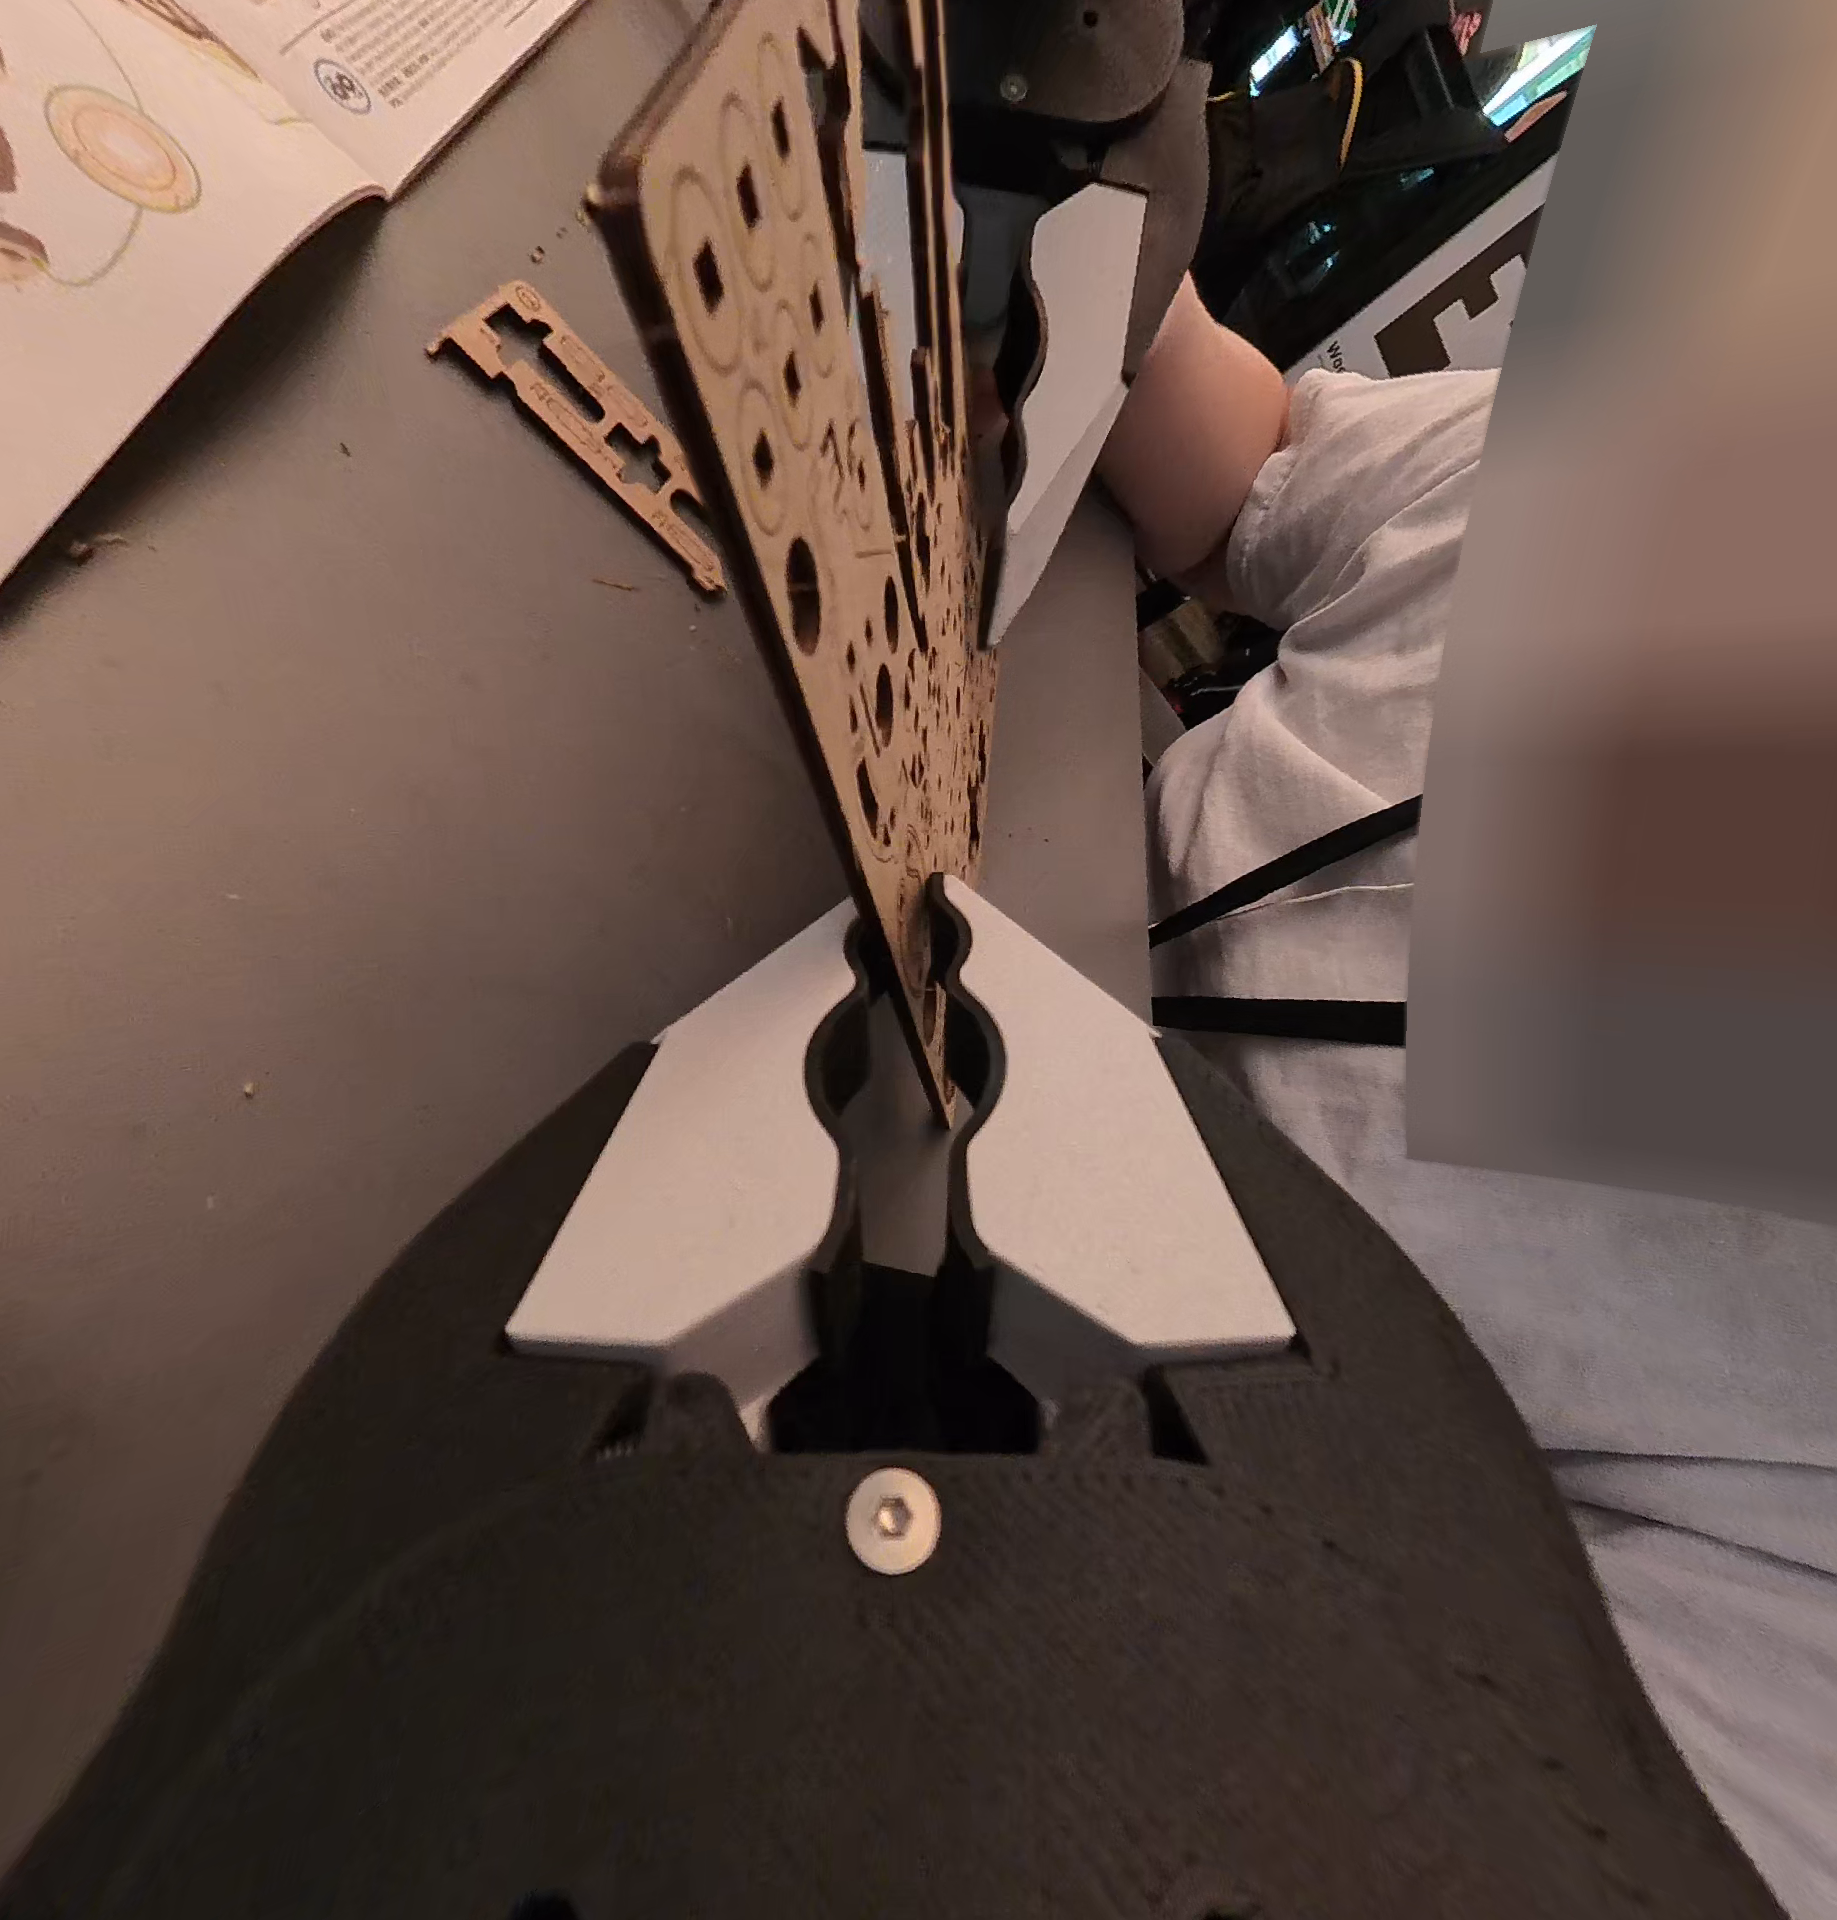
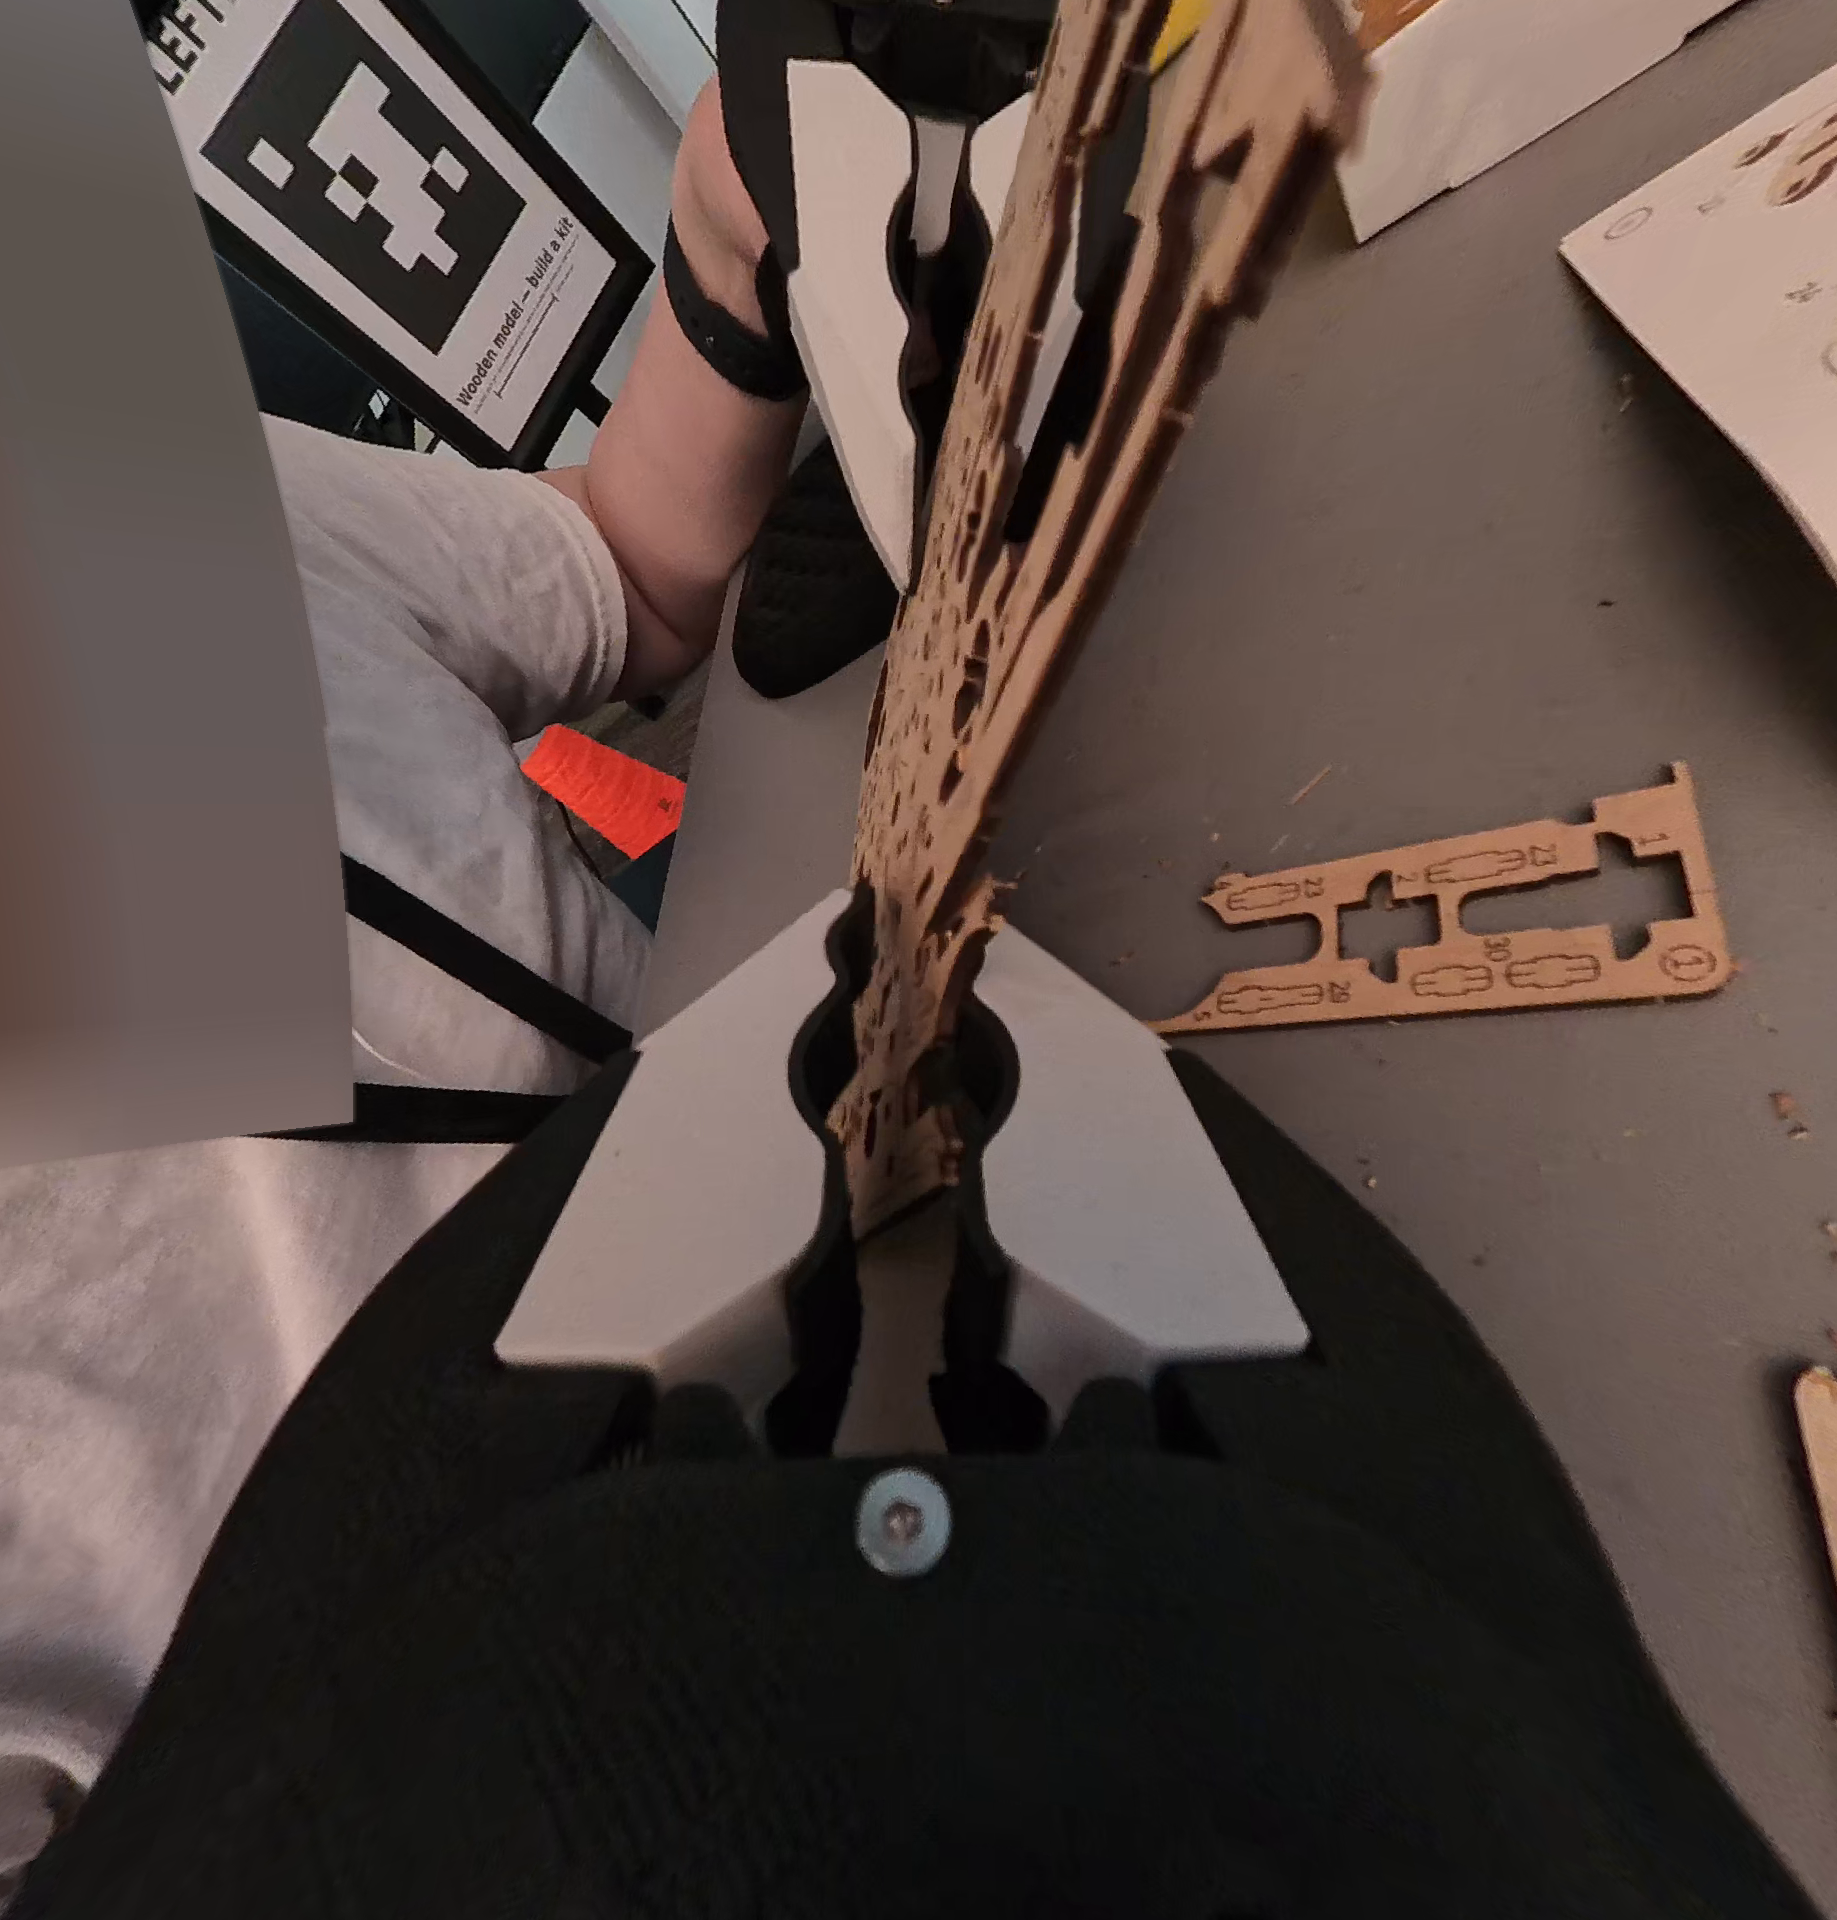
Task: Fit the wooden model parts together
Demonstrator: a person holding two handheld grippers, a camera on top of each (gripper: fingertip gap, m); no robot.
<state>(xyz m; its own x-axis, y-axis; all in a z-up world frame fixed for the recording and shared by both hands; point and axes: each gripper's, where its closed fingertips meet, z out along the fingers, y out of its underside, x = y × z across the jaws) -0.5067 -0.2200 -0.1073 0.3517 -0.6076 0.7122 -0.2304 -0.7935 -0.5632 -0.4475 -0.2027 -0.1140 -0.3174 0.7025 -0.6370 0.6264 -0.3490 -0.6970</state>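
In the left wrist view, the left gripper (image 1: 909, 997) pinches one end of the wooden parts sheet (image 1: 789, 436), whose long axis runs straight ahead, above the grey table (image 1: 322, 831), to the other gripper's fingers. In the right wrist view, the right gripper (image 2: 909, 1049) clamps the sheet's opposite end; the loose cut-out strip (image 2: 1465, 914) lies on the table just to its right, so I judge the right gripper nearer it.

The wooden sheet (image 1: 789, 436) runs out past the top edge in both wrist views, so its far end cannot be seen. Its lower corner is hidden inside the left claw (image 1: 901, 935). In the right wrist view its upper part smears with motion blur. The booklet (image 1: 114, 208) is cropped at the left edge, its drawings too small to make out.
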